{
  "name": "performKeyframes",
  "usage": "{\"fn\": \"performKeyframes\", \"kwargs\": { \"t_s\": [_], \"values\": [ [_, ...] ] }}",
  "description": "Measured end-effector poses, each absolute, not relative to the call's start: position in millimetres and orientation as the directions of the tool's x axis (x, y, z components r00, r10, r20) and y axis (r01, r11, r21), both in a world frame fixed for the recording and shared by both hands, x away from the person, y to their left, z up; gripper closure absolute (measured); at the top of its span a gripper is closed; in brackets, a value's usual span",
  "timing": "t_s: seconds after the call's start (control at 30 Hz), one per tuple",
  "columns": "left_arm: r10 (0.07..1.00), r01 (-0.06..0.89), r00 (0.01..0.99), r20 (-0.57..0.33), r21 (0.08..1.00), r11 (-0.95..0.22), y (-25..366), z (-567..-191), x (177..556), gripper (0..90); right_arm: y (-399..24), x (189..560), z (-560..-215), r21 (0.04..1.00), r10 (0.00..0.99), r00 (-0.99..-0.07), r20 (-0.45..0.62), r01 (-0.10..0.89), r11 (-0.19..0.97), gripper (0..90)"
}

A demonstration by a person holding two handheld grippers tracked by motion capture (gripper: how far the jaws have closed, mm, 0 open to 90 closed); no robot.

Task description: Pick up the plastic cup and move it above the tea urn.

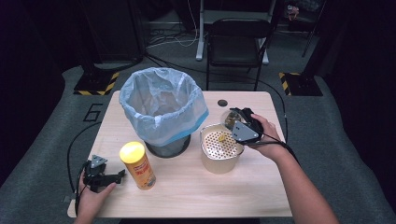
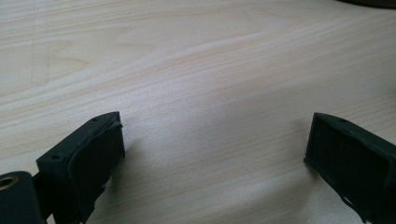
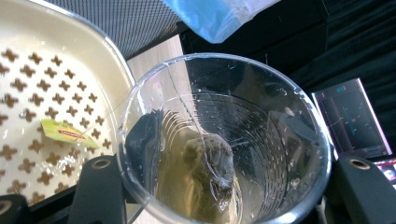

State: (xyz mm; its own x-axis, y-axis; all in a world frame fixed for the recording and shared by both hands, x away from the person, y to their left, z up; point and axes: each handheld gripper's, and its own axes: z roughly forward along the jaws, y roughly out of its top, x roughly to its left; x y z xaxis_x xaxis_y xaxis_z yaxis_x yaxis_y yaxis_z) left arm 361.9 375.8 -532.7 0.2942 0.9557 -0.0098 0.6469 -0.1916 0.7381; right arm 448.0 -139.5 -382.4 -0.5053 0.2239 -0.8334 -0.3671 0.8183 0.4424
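Clear ribbed plastic cup (image 3: pixel 224 140), tilted and clamped between the jaws of the right gripper (image 1: pixel 243 125), holds a wet teabag (image 3: pixel 208 163) and pale liquid; its mouth hangs over the near rim of the cream perforated strainer tub (image 1: pixel 219 161). Yellow paper tag (image 3: pixel 70 133) lies on the tub's perforated tray. Left of the tub stand a mesh bin with blue liner (image 1: pixel 161 109) and a yellow canister (image 1: pixel 137 165). Left gripper (image 1: pixel 100 175), far left of the tub, rests with jaws apart on the wooden table (image 2: pixel 196 70).

A yellow-lidded canister (image 1: pixel 137 164) stands near a bag-lined mesh bin (image 1: pixel 161 109) on the wooden table (image 1: pixel 196 186).
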Motion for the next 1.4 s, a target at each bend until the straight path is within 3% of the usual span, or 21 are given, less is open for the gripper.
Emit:
{"fn": "performKeyframes", "kwargs": {
  "t_s": [0.1, 0.3, 0.43, 0.5, 0.63, 0.67, 0.73, 0.77, 0.8, 0.83, 0.87, 0.9, 0.97, 1.03, 1.1, 1.4],
  "values": [
    [0.956, 0.647, 0.294, -0.01, 0.738, -0.192, 376, -533, 362, 4.4, -138, 446, -383, 0.416, 0.203, -0.496, -0.844, -0.368, 0.831, 37.3],
    [0.956, 0.647, 0.294, -0.01, 0.738, -0.191, 376, -533, 362, 4.4, -131, 440, -385, 0.27, 0.089, -0.419, -0.903, -0.396, 0.878, 37.5],
    [0.956, 0.647, 0.294, -0.009, 0.738, -0.192, 376, -533, 362, 4.4, -121, 433, -389, 0.023, -0.102, -0.281, -0.954, -0.41, 0.912, 37.6],
    [0.956, 0.647, 0.294, -0.01, 0.738, -0.191, 376, -533, 362, 4.4, -120, 432, -390, -0.004, -0.126, -0.27, -0.955, -0.412, 0.911, 37.6],
    [0.956, 0.647, 0.294, -0.01, 0.738, -0.192, 376, -533, 362, 4.4, -112, 428, -395, -0.2, -0.291, -0.17, -0.941, -0.412, 0.889, 37.7],
    [0.956, 0.647, 0.294, -0.01, 0.738, -0.191, 376, -533, 362, 4.4, -110, 425, -398, -0.286, -0.352, -0.104, -0.93, -0.398, 0.872, 37.6],
    [0.956, 0.647, 0.294, -0.01, 0.738, -0.192, 376, -533, 362, 4.4, -109, 424, -400, -0.315, -0.378, -0.097, -0.921, -0.387, 0.866, 37.6],
    [0.956, 0.647, 0.294, -0.01, 0.738, -0.192, 376, -533, 362, 4.4, -104, 423, -399, -0.488, -0.526, 0.007, -0.85, -0.385, 0.783, 37.7],
    [0.956, 0.647, 0.294, -0.01, 0.738, -0.191, 376, -533, 362, 4.4, -104, 423, -399, -0.488, -0.526, 0.007, -0.85, -0.385, 0.783, 37.7],
    [0.956, 0.647, 0.294, -0.01, 0.738, -0.191, 376, -533, 362, 4.4, -104, 419, -405, -0.567, -0.579, 0.078, -0.811, -0.346, 0.748, 37.6],
    [0.956, 0.647, 0.294, -0.01, 0.738, -0.192, 376, -533, 362, 4.4, -104, 419, -405, -0.567, -0.579, 0.078, -0.811, -0.346, 0.748, 37.6],
    [0.956, 0.647, 0.294, -0.01, 0.738, -0.191, 376, -533, 362, 4.4, -105, 417, -424, -0.465, -0.475, 0.071, -0.877, -0.375, 0.802, 37.6],
    [0.956, 0.647, 0.294, -0.01, 0.738, -0.191, 376, -533, 362, 4.4, -103, 415, -424, -0.596, -0.59, 0.134, -0.796, -0.345, 0.725, 37.4],
    [0.956, 0.647, 0.294, -0.01, 0.738, -0.191, 376, -533, 362, 4.4, -105, 412, -429, -0.581, -0.571, 0.137, -0.81, -0.325, 0.746, 37.3],
    [0.956, 0.647, 0.294, -0.01, 0.738, -0.191, 376, -533, 362, 4.4, -103, 408, -431, -0.654, -0.624, 0.205, -0.754, -0.32, 0.686, 36.8],
    [0.956, 0.647, 0.294, -0.01, 0.738, -0.191, 376, -533, 362, 4.4, -104, 408, -429, -0.638, -0.608, 0.198, -0.769, -0.305, 0.707, 36.7]
  ]
}}
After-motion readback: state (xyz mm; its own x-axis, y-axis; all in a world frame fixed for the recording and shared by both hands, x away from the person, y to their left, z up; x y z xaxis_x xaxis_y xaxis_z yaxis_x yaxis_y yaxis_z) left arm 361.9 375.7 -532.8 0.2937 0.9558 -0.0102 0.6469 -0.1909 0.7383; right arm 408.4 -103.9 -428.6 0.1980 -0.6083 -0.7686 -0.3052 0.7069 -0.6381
